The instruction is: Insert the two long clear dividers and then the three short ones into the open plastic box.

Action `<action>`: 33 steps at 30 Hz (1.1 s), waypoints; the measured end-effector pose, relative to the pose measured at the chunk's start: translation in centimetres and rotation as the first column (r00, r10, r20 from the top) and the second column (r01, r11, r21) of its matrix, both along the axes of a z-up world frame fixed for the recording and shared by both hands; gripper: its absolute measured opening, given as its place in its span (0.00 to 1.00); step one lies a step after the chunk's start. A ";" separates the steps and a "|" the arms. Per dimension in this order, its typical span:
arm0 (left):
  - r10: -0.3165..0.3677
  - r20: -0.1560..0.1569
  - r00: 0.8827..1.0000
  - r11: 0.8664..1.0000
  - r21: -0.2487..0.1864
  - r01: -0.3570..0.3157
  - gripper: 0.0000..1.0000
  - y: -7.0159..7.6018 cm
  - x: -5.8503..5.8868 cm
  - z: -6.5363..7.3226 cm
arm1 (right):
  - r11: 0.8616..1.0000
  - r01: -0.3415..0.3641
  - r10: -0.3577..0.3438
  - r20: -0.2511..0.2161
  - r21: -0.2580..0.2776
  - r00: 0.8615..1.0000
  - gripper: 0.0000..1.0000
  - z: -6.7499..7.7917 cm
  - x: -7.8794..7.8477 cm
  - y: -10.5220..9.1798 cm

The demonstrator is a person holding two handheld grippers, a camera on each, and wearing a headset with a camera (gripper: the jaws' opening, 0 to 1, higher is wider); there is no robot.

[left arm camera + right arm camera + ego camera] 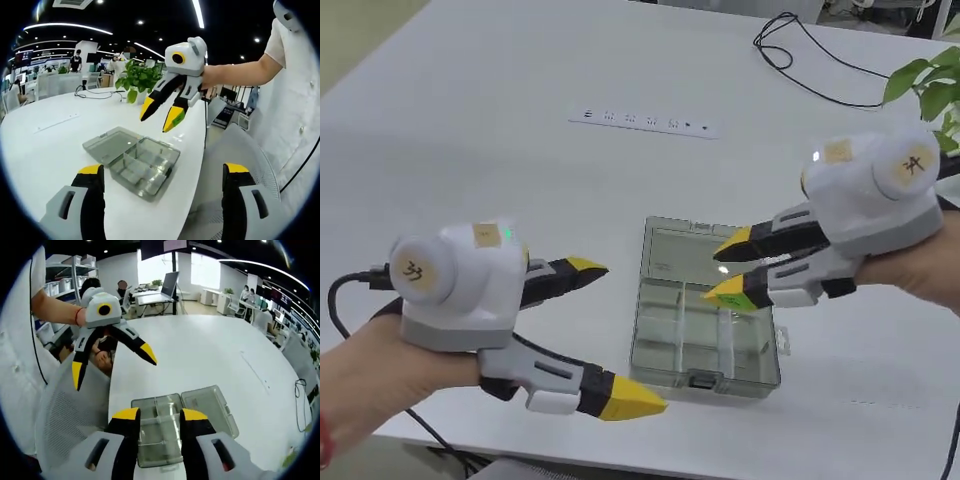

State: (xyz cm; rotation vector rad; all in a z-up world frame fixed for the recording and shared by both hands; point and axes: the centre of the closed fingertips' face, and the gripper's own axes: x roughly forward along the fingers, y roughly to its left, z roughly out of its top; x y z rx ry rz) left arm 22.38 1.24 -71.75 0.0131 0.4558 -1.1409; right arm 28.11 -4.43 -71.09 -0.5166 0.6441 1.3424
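Left hand-held gripper [610, 335]: jaws spread wide, nothing between them; held left of the box, by the near edge of the table [520, 180], apart from the box.

Right hand-held gripper [725, 270]: jaws set to a narrow gap, nothing seen between the yellow tips; in the head view it overlaps the right side of the box, while the left gripper view shows it raised well above the box and not touching.

Box [740, 382] – grey-clear plastic, lying open on the table between the two hand-held grippers; lid folded flat at the far side, base nearer the person, latch on the near wall. Clear dividers stand in the base and split it into compartments; their number cannot be told.

Beyond the box: a white power strip [645, 122] lies flat toward the far side of the table; a black cable [810, 55] loops at the far right; a green plant [930, 80] – leaves only – shows at the right edge.
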 end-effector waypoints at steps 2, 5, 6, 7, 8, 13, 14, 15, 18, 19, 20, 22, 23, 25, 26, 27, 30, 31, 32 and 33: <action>0.000 -0.001 1.000 1.000 0.003 0.000 1.00 0.1 -0.1 0.0 | 1.000 0.005 -0.005 -0.002 -0.002 1.000 0.35 0.2 -0.1 -0.7; 0.001 -0.002 1.000 1.000 0.009 -0.001 1.00 0.2 -0.1 -0.1 | 1.000 0.008 -0.008 0.002 -0.009 1.000 0.40 0.3 -0.3 -1.8; 0.001 -0.003 1.000 1.000 0.013 -0.001 1.00 0.2 -0.2 -0.2 | 1.000 0.009 -0.009 0.002 -0.011 1.000 0.42 0.3 -0.3 -2.0; 0.000 -0.002 1.000 1.000 0.016 0.000 1.00 0.3 -0.2 -0.2 | 1.000 0.009 -0.009 0.002 -0.017 1.000 0.44 0.3 -0.4 -2.5; -0.001 0.000 1.000 1.000 0.019 0.001 1.00 0.3 -0.2 -0.2 | 1.000 0.010 -0.010 0.001 -0.022 1.000 0.44 0.2 -0.4 -2.9; 0.001 -0.001 1.000 1.000 0.019 -0.001 1.00 0.3 -0.4 -0.1 | 0.998 0.014 -0.014 -0.001 -0.058 1.000 0.47 0.0 -1.3 -4.9; 0.001 -0.001 1.000 1.000 0.020 -0.001 1.00 0.4 -0.4 -0.1 | 0.998 0.015 -0.015 -0.003 -0.064 1.000 0.48 -0.1 -1.5 -5.3; 0.001 -0.001 1.000 1.000 0.020 -0.001 1.00 0.4 -0.4 -0.1 | 0.997 0.013 -0.013 -0.006 -0.078 1.000 0.49 -0.3 -1.7 -5.8; -0.001 0.001 1.000 1.000 0.023 0.001 1.00 0.4 -0.4 -0.1 | 0.994 0.014 -0.016 -0.012 -0.109 1.000 0.51 -1.0 -2.0 -7.3; -0.001 0.001 1.000 1.000 0.022 0.001 1.00 0.4 -0.4 0.0 | 0.993 0.015 -0.017 -0.014 -0.119 1.000 0.51 -1.2 -2.1 -7.8; -0.001 0.001 1.000 1.000 0.022 0.001 1.00 0.4 -0.4 0.0 | 0.991 0.015 -0.018 -0.018 -0.131 1.000 0.51 -1.5 -2.2 -8.4; -0.001 0.000 1.000 1.000 0.024 0.001 1.00 0.5 -0.3 0.0 | 0.990 0.017 -0.022 -0.028 -0.143 0.999 0.52 -2.0 -2.4 -9.3; -0.003 0.001 1.000 1.000 0.024 0.003 1.00 0.5 -0.3 0.0 | 0.989 0.019 -0.024 -0.032 -0.149 0.999 0.52 -2.3 -2.4 -9.7; -0.006 0.001 1.000 1.000 0.025 0.006 1.00 0.4 -0.3 0.0 | 0.985 0.017 -0.024 -0.034 -0.172 0.999 0.52 -2.8 -2.5 -10.5; -0.006 0.002 1.000 1.000 0.025 0.006 1.00 0.4 -0.3 0.0 | 0.983 0.013 -0.020 -0.040 -0.182 0.999 0.52 -3.1 -2.6 -10.9; -0.006 0.002 1.000 1.000 0.025 0.006 1.00 0.4 -0.3 0.1 | 0.981 0.010 -0.020 -0.047 -0.196 0.999 0.53 -3.6 -2.8 -11.4; -0.004 0.002 1.000 1.000 0.024 0.004 1.00 0.4 -0.2 0.0 | 0.973 -0.004 -0.008 -0.053 -0.229 0.999 0.54 -4.4 -2.9 -12.7; -0.004 0.001 1.000 1.000 0.024 0.004 1.00 0.4 -0.2 0.0 | 0.969 -0.013 -0.001 -0.058 -0.246 0.998 0.55 -4.9 -3.1 -13.2; -0.004 -0.001 1.000 1.000 0.023 0.004 0.99 0.3 -0.3 0.0 | 0.966 -0.019 0.004 -0.058 -0.257 0.998 0.55 -5.2 -3.1 -13.5; -0.004 -0.001 1.000 1.000 0.024 0.004 0.99 0.4 -0.3 0.0 | 0.962 -0.028 0.011 -0.061 -0.271 0.998 0.56 -5.6 -3.2 -13.9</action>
